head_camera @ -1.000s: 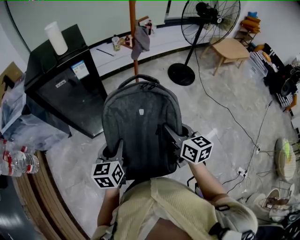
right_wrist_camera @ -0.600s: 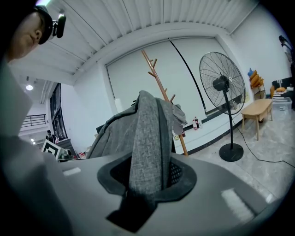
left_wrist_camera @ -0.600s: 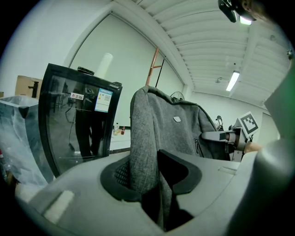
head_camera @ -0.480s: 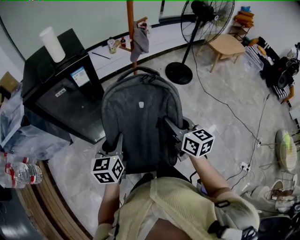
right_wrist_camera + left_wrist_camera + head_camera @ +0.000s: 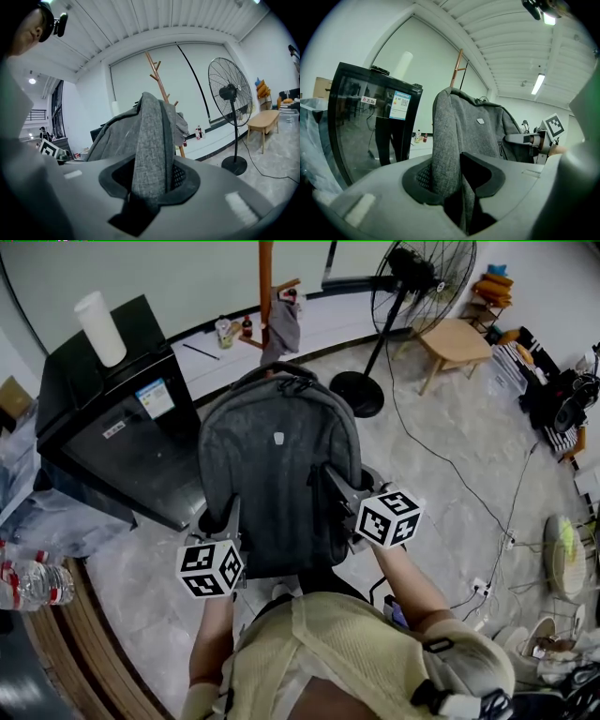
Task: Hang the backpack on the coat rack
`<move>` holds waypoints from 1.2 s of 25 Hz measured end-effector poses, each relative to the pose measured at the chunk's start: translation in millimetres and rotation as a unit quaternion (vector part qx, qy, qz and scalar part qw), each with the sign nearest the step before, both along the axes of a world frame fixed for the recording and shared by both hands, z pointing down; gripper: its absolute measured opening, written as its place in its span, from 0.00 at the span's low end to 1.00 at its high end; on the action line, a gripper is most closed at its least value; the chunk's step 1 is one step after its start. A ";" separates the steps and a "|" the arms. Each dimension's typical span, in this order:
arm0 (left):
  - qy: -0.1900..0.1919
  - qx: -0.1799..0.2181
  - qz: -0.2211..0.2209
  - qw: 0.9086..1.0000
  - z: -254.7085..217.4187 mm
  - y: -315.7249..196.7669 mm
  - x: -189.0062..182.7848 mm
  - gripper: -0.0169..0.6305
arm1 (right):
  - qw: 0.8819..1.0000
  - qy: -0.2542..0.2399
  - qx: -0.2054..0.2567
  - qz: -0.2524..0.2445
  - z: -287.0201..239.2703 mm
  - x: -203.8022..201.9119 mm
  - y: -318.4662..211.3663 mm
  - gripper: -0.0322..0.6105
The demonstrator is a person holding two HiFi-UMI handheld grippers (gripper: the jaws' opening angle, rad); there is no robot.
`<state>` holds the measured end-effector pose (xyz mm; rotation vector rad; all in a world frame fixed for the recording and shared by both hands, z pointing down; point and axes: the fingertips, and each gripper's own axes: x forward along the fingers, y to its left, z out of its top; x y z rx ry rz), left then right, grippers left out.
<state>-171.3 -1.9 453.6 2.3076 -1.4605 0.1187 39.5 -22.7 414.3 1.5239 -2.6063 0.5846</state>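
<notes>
Grey backpack [image 5: 277,474], upright in the air in front of me, near the coat rack [image 5: 265,277] and not yet hung; my left gripper [image 5: 452,176] is clamped on its left edge, my right gripper [image 5: 150,180] on its right edge; its contents cannot be seen. Black glass-door cabinet [image 5: 103,399] at left bears a white roll [image 5: 100,329]; interior too dark to read.

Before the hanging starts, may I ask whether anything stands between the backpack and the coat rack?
Nothing visible does. The backpack, clamped in the left claw and right claw, faces the coat rack; the black cabinet stands left, the fan right. A grey cloth hangs on one peg.
</notes>
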 end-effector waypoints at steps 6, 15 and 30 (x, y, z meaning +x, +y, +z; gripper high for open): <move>-0.009 0.001 -0.022 1.000 5.1 -32.4 8.9 0.23 | 1.000 -0.006 0.001 -0.018 8.8 8.9 -41.0 0.24; -0.004 -0.014 -0.051 0.999 15.8 -97.7 16.9 0.23 | 0.999 0.002 -0.011 -0.044 18.2 13.8 -118.9 0.24; -0.004 -0.035 -0.078 0.996 28.4 -185.0 35.1 0.23 | 0.997 0.005 -0.030 -0.068 31.6 29.0 -216.8 0.24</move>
